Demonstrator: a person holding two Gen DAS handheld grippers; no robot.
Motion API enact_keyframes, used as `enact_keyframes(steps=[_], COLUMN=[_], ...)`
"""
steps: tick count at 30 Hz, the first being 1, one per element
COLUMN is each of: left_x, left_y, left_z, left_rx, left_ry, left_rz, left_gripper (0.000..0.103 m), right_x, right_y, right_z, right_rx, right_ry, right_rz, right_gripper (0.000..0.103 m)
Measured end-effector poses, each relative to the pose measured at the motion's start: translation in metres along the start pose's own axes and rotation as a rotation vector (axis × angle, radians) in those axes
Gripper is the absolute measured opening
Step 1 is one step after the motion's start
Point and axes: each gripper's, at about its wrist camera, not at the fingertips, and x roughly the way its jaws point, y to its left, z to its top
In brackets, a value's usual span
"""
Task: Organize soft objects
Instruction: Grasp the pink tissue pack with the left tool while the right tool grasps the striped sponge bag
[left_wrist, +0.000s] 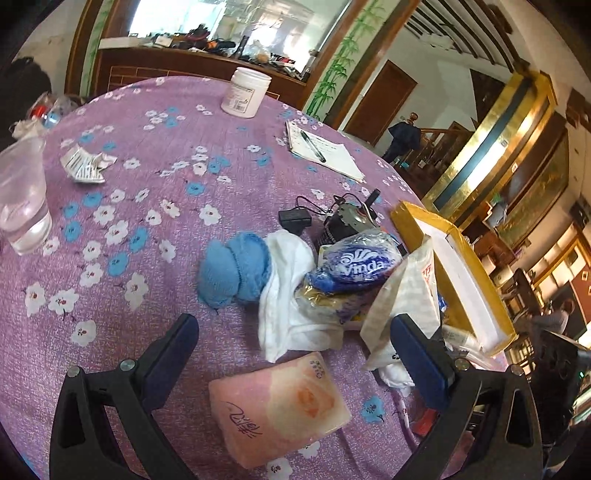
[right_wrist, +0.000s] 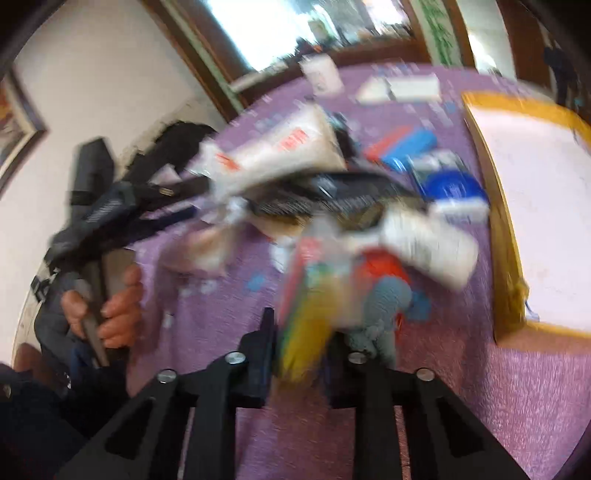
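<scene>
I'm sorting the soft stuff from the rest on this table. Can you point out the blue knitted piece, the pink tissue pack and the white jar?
blue knitted piece (left_wrist: 232, 271), left wrist view, middle of the knit.
pink tissue pack (left_wrist: 280, 406), left wrist view, centre of its top face.
white jar (left_wrist: 246, 92), left wrist view, middle of its side wall.

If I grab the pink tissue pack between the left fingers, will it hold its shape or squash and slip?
The pink tissue pack looks plump with rounded corners, so it will probably squash under the pads and sag little. Its wrapper looks glossy, so it may slide. It lies flat on the purple tablecloth, unlikely to roll. The left gripper stands open above it.
</scene>
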Motion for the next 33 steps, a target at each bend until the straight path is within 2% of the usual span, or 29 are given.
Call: enact_keyframes(steps=[4, 8, 13, 18, 21, 24, 26, 28, 31, 33], left_x=[0.001, -0.004, 0.006, 0.022, 0.014, 0.004, 0.0, 0.001, 0.012, 0.024], left_y=[-0.001, -0.006, -0.009, -0.024, -0.04, -0.053, -0.056, -0.057, -0.055, -0.054], left_z=[-0.002, -0.006, -0.008, -0.026, -0.044, -0.059, -0.061, -0.059, -0.053, -0.048], left_rx=[0.011, 0.062, 0.157, 0.274, 0.376, 0.46, 0.48, 0.477, 0.434, 0.419], left_ry=[0.018, 0.045, 0.118, 0.259, 0.293, 0.287, 0.27, 0.257, 0.266, 0.287], left_rz=[0.002, 0.004, 0.078, 0.073, 0.055, 0.028, 0.032, 0.081, 0.099, 0.138], left_gripper=[0.103, 0.103, 0.103, 0.103, 0.103, 0.103, 0.103, 0.103, 0.103, 0.098], right_x=[-0.021, -0.038, -0.039, -0.047, -0.051, -0.05, -0.05, -0.05, -0.051, -0.052], right_y=[0.011, 0.01, -0.006, -0.013, -0.014, -0.016, -0.016, -0.016, -0.013, -0.012], right_z=[-0.005, -0.011, -0.009, -0.011, -0.013, -0.015, -0.017, -0.017, -0.018, -0.019], right_rx=[-0.053, -0.07, -0.019, -0.005, -0.012, -0.008, -0.007, -0.009, -0.012, -0.01], right_ry=[-0.107, -0.159, -0.18, -0.193, -0.2, -0.199, -0.198, -0.195, -0.193, -0.194], right_rz=[0.091, 0.106, 0.132, 0.16, 0.167, 0.177, 0.181, 0.18, 0.175, 0.169], right_gripper=[0.019, 0.019, 0.019, 0.019, 0.019, 0.019, 0.019, 0.019, 0.019, 0.019])
